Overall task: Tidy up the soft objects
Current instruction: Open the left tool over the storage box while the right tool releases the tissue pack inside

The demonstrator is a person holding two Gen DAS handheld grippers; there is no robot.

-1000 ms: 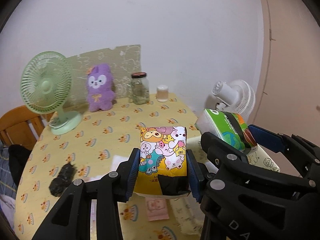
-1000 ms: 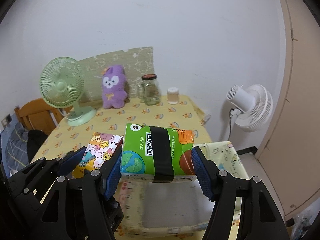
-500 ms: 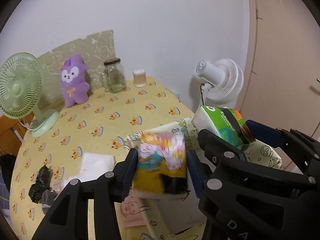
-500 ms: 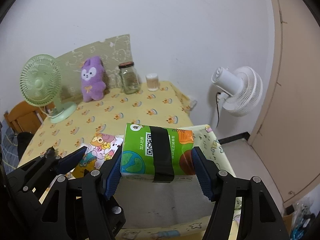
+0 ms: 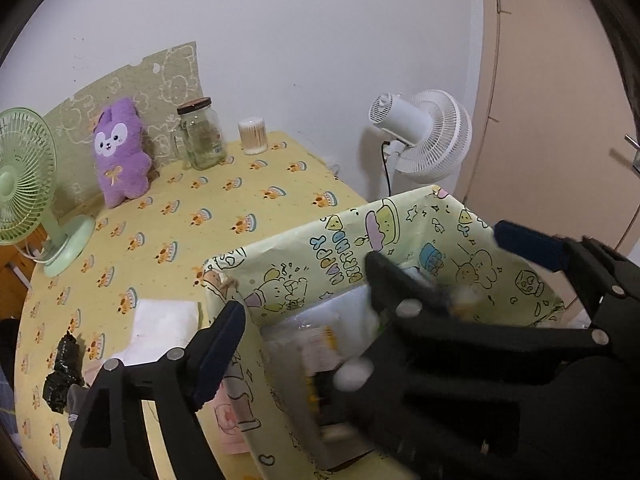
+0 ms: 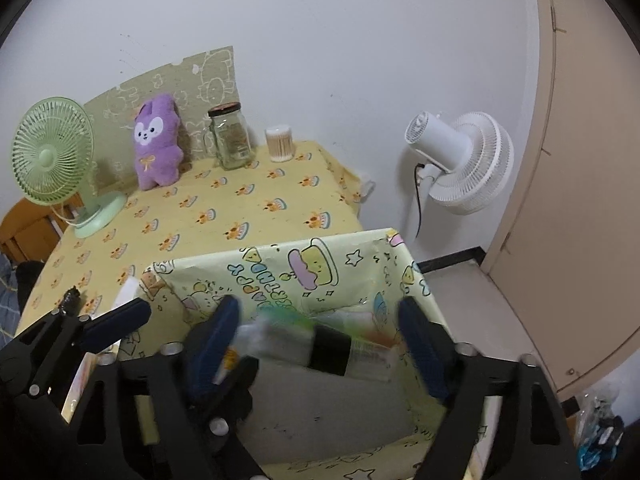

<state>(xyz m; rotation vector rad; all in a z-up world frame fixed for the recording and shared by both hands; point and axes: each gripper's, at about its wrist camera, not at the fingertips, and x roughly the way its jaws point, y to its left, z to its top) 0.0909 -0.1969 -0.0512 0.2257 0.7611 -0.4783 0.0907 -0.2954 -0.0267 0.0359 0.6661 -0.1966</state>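
Both tongs, left (image 5: 304, 292) and right (image 6: 316, 320), had just been opened wide, so the blurred green tissue pack (image 6: 320, 340) was released into the yellow cartoon-printed box (image 6: 280, 268) at lower centre.

Blurred green tissue pack (image 6: 320, 340), cartoon pack (image 5: 320, 360), inside box (image 6: 280, 276)

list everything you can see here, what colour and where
box: 1, pale yellow cartoon print, at near table edge
green tissue pack: 1, blurred, over box between right jaws
cartoon pack: 1, blurred, inside box
desk fan: 1, green, table's left
plush: 1, purple, against wall
jar: 1, clear glass, beside plush
swab tub: 1, beside jar
floor fan: 1, white, right of table
black lump: 1, table's left edge
left gripper: jaws just opened
right gripper: jaws just opened
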